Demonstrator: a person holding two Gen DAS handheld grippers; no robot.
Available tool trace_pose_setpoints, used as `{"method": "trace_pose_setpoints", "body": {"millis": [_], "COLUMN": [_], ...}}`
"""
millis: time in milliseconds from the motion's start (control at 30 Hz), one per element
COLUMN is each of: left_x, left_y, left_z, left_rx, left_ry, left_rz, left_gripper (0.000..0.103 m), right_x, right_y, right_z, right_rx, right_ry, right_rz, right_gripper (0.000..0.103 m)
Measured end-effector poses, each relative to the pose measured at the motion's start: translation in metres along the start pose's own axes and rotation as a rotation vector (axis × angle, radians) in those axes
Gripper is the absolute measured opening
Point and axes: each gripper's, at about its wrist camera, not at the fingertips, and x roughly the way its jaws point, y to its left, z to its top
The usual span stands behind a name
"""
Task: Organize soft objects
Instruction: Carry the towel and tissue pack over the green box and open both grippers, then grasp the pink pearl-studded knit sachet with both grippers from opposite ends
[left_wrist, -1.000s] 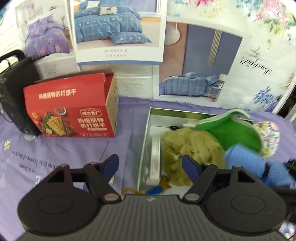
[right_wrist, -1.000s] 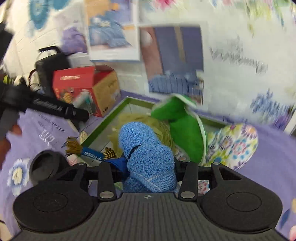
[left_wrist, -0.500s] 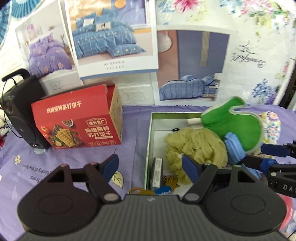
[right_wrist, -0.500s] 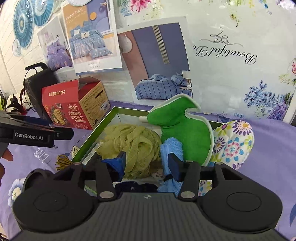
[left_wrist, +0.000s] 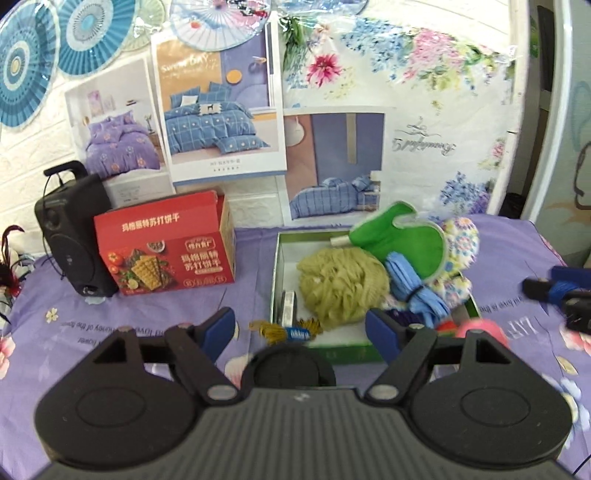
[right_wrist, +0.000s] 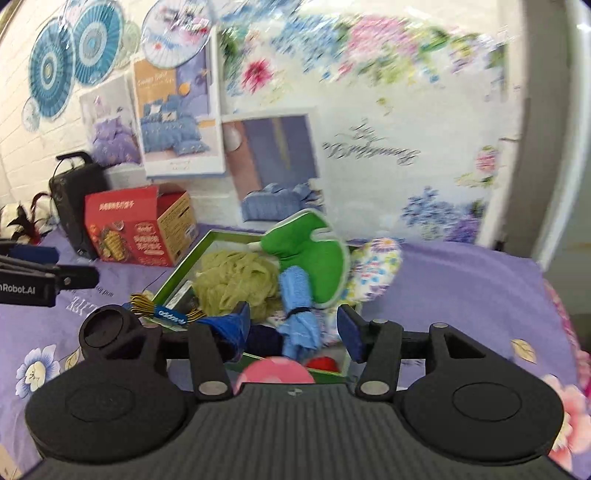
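Blue terry towel roll (right_wrist: 298, 310) lies limp in the box (right_wrist: 177, 275); pinch its banded middle; both hand-held grippers, left (left_wrist: 301, 328) and right (right_wrist: 293, 326), apart, empty.

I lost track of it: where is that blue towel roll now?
In both views the blue towel roll lies in the green box, between the olive mesh puff and the green mitt.

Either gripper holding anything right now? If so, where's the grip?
Nothing held. Left gripper and right gripper are both open and empty; blue towel roll lies in the box.
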Motion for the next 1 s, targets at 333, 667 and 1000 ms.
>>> {"method": "trace_pose_setpoints", "body": {"millis": [333, 667, 1000], "left_x": [-0.028, -0.015, -0.005], "left_y": [-0.021, -0.047, -0.052], "left_z": [-0.105, -0.177, -0.173], "left_rx": [0.061, 0.259, 0.726], "left_ry": [0.076, 0.181, 0.118], "left_rz": [-0.098, -0.178, -0.467], "left_gripper": [0.095, 0.095, 0.095], "right_x": [-0.089, -0.087, -0.015], "right_y": [-0.012, 0.021, 0.034], "right_z": [-0.133, -0.201, -0.127], "right_rx": [0.195, 0.245, -0.566], "right_ry": [-0.01, 0.116, 0.282], "right_rz": [-0.133, -0.032, 0.451], "right_gripper": [0.038, 0.038, 0.039]}}
